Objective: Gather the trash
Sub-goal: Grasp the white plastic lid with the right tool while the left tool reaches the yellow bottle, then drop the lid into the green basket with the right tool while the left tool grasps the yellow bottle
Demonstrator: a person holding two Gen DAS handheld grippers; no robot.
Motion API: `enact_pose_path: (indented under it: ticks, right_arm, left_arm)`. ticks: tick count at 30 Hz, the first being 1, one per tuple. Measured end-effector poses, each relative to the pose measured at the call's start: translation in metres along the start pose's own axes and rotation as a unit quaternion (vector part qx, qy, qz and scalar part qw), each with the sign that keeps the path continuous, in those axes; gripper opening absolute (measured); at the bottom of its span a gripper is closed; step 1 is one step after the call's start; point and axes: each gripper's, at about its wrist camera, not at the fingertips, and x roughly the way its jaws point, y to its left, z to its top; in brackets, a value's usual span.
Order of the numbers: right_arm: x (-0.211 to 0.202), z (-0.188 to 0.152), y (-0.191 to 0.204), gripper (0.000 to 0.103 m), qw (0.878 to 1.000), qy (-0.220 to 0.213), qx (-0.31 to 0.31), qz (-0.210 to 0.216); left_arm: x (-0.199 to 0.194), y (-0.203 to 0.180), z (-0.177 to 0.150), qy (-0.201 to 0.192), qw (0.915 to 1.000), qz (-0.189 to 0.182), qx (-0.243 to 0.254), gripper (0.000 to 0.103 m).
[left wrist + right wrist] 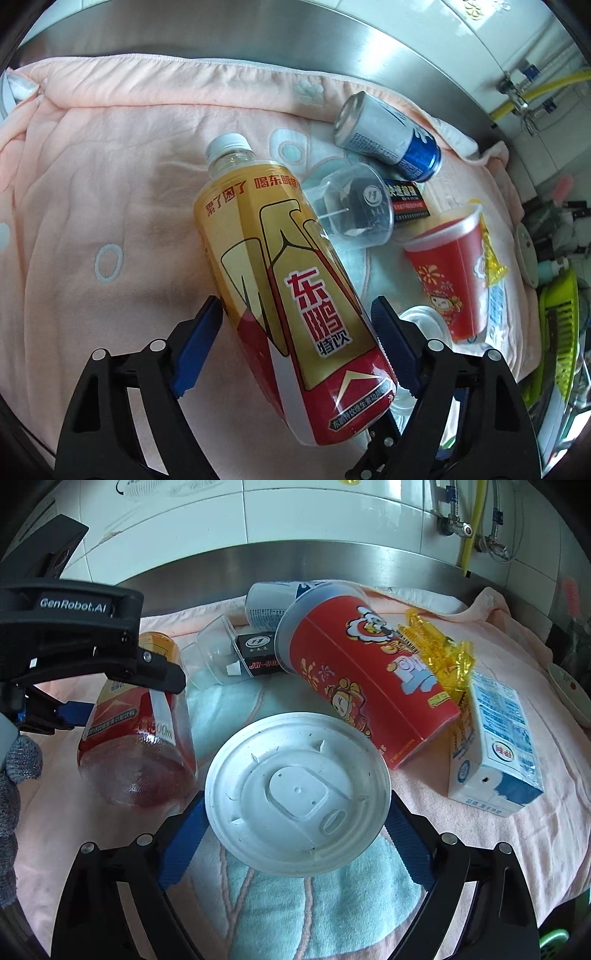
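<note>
So both tongs are parked over the pile at once, one piece each. The left tongs (pixel 295 314) straddle the bottle (pixel 284 280), blue pads either side of its lower body — from this view the pads look right at the label, but I can't tell if they're pressing yet, so I'd call them wide, not gripping. The bottle lies on the pink towel (pixel 92 184) on the worktop, tipped on its side; its long axis runs away from the tongs, white cap at the far end and slightly left, base nearest the camera. Going across the body makes sense, since that's the narrow way to grab it. The right tongs (pixel 295 819) bracket the white lid (pixel 297 794) the same way, jaws spread wide at its rim — again no clear squeeze. The lid lies flattish with its face tilted up toward the camera. Behind it the red cup (pixel 365 686) lies on its side, mouth up and left, with the carton (pixel 495 746) on its right, the can (pixel 384 133) at the back and a clear cup (pixel 351 206) in between, all untouched.
</note>
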Motion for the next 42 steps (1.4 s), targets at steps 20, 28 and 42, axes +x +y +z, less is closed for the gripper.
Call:
enact_pose_path:
  ticks: [20, 28, 42]
  right_arm:
    - [-0.131, -0.077, -0.033, 0.088, 0.990, -0.077, 0.079, -0.083]
    - [-0.162, -0.122, -0.071, 0.088, 0.978, -0.078, 0.129, -0.141]
    - [-0.178, -0.201, -0.135, 0.088, 0.950, -0.026, 0.224, -0.217]
  left_arm:
    - [-0.047, -0.013, -0.051, -0.015, 0.9949, -0.050, 0.086, 0.068]
    - [-0.072, 0.000, -0.066, -0.052, 0.9921, -0.063, 0.096, 0.063]
    - [-0.060, -0.004, -0.067, -0.014, 0.9900, -0.036, 0.136, 0.063]
